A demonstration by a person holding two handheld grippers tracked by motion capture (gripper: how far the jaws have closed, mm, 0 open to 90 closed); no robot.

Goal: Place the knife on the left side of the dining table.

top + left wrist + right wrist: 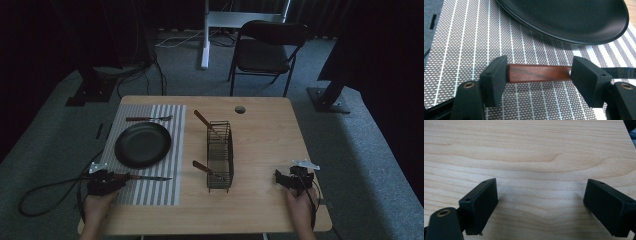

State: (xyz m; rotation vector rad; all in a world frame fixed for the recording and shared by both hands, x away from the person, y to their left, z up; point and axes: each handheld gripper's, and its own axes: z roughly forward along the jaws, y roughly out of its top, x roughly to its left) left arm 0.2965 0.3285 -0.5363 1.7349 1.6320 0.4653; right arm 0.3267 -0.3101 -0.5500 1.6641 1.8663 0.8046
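A knife with a reddish wooden handle (539, 73) and a dark blade (152, 178) lies on the striped placemat (165, 192) near the table's front left. My left gripper (539, 72) stands open over it, one jaw at each end of the handle, the handle's length running from jaw to jaw. In the high view the left gripper (112, 178) sits at the mat's front left corner. A black plate (143, 144) rests on the mat just beyond the knife. My right gripper (281, 178) is open above bare wood at the front right, with nothing between its jaws (540, 195).
A fork (149, 118) lies at the back of the mat. A black wire basket (226, 131) stands mid-table with two wood-handled utensils (205, 121) (204, 168) leaning out of it. A round grommet (240, 109) is near the far edge. A chair (270, 47) stands behind the table.
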